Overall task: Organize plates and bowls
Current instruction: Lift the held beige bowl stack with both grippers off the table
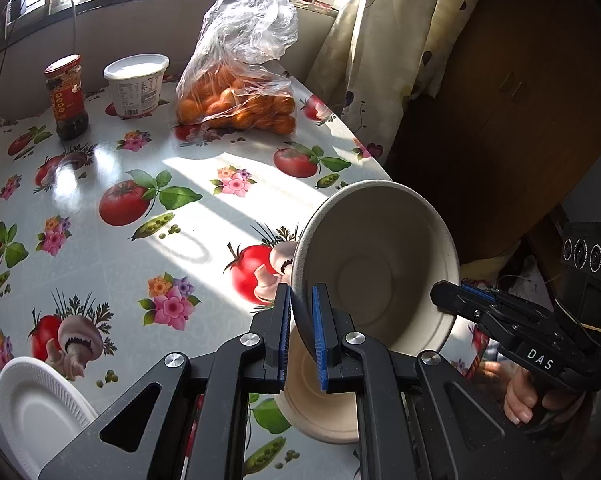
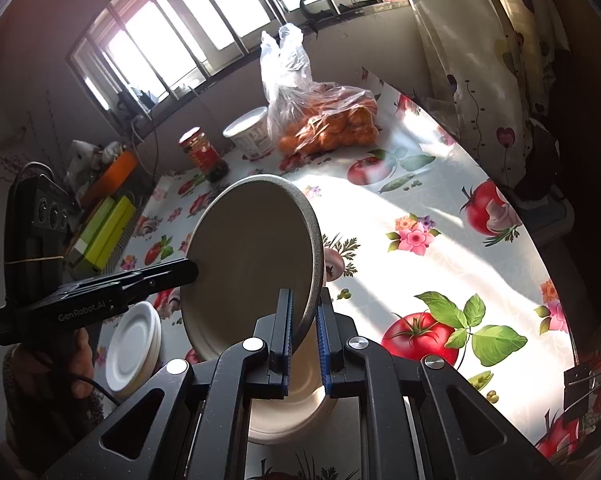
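Observation:
A beige paper bowl [image 1: 376, 264] is held tilted on its side above the table, seen from inside in the left wrist view and from the back in the right wrist view [image 2: 252, 268]. My left gripper [image 1: 301, 320] is shut on its near rim. My right gripper [image 2: 304, 320] is shut on the opposite rim; it shows at right in the left wrist view [image 1: 460, 300]. A second beige bowl [image 1: 324, 400] sits upright on the table below, also in the right wrist view [image 2: 288, 412]. A stack of white foam plates [image 2: 134, 352] lies at the left [image 1: 36, 404].
The table [image 1: 160, 248] has a glossy tomato-and-flower cloth. At the back stand a sauce jar [image 1: 66, 98], a white tub [image 1: 137, 84] and a plastic bag of oranges [image 1: 236, 92]. A curtain [image 1: 380, 60] hangs at right. Boxes and clutter [image 2: 104, 216] lie at the far left.

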`<state>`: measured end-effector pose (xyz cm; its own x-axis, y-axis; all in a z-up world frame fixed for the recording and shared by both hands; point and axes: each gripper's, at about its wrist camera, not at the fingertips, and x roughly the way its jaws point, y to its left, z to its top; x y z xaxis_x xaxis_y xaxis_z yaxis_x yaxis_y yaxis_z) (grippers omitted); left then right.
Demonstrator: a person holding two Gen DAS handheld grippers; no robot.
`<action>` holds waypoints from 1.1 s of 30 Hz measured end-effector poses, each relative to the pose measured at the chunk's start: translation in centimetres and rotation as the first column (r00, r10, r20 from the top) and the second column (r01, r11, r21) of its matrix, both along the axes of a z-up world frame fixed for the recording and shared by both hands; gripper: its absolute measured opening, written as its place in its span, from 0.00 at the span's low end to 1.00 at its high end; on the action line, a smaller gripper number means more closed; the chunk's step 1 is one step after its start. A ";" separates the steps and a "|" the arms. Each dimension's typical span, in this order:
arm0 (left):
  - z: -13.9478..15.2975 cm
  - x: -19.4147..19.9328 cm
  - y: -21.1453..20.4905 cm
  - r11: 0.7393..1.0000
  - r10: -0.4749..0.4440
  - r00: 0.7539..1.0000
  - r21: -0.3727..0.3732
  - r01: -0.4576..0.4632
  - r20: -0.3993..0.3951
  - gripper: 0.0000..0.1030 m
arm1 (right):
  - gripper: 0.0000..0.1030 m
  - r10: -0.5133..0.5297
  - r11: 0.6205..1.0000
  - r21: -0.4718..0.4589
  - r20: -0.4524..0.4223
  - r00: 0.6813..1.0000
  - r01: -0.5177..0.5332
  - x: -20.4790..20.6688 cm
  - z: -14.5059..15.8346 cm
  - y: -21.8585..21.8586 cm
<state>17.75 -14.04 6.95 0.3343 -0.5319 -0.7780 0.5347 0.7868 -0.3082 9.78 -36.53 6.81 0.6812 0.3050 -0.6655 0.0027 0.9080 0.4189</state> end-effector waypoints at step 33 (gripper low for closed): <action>-3.3 -3.5 2.6 1.000 0.015 0.997 0.004 -0.015 -0.080 0.11 | 0.14 0.017 0.999 -0.026 -0.076 0.997 -0.019 -3.0 -2.6 2.7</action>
